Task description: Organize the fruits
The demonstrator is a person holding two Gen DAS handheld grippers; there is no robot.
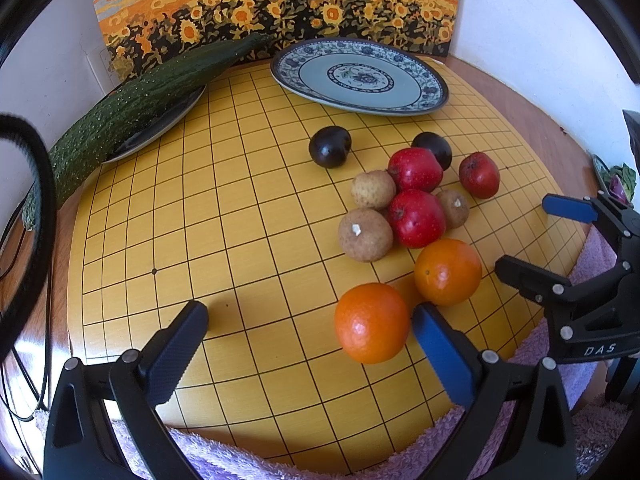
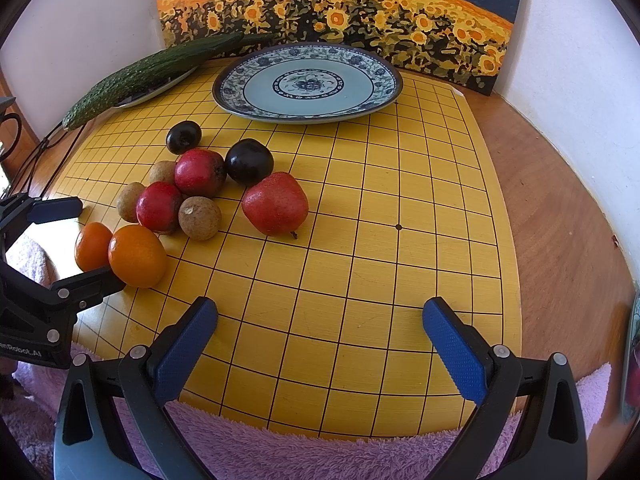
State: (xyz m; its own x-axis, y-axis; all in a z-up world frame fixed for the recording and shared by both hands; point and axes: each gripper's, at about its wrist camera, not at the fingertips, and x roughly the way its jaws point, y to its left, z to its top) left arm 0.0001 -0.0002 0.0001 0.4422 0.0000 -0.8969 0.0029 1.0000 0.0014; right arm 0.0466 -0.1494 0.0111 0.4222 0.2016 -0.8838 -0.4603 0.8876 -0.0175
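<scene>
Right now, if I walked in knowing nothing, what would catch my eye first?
Probably the cluster of fruit on the yellow grid board: oranges, red fruits, brown ones and dark plums. Behind it sits an empty blue patterned plate, with a sunflower painting against the wall. A long cucumber lies across a smaller plate at the back left.

Both wrist views sit low at the near edge of the yellow grid board, facing the sunflower painting; the left looks from further left; both share the patterned plate.
</scene>
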